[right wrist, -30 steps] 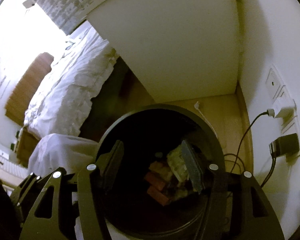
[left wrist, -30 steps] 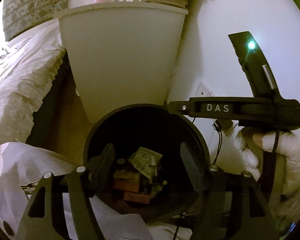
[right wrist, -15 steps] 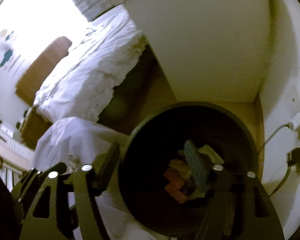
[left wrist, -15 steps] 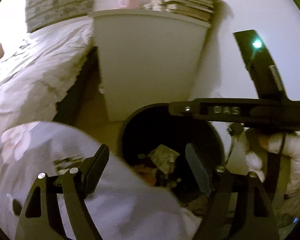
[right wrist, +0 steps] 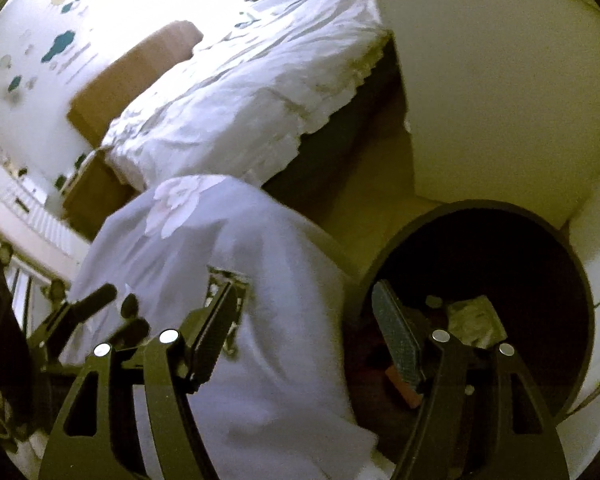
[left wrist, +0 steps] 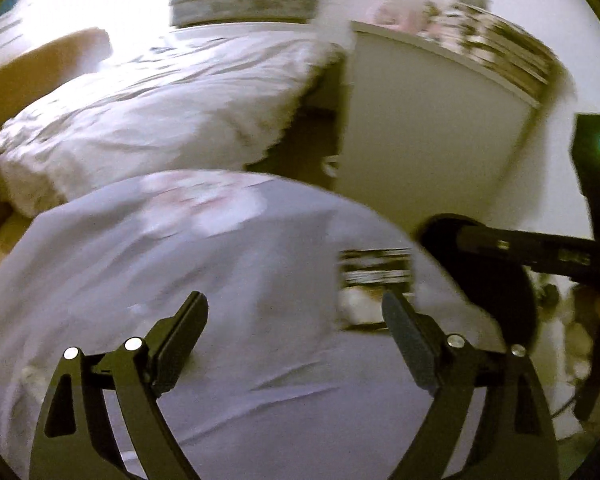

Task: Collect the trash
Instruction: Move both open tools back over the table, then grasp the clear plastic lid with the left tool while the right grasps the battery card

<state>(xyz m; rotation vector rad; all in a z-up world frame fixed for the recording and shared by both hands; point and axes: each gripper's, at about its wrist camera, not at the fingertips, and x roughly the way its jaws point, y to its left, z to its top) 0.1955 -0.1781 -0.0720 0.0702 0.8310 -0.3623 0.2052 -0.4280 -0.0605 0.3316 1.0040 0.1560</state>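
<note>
Swinging away from the black bin [right wrist: 472, 320], both tongs look to be between pickups: the trash already in it, paper scraps and reddish blocks, lies at the bottom in the lower right of the right wrist view. The left tongs [left wrist: 294, 332] stand wide, their jaws having just been opening, with nothing between them. The right tongs [right wrist: 304, 340] are fairly wide and empty too, one jaw over the bin's mouth. Below both hangs a pale sheet [left wrist: 204, 280] carrying a small printed tag [left wrist: 374, 266]. No loose trash shows, so the next move probably calls for finding another piece.
</note>
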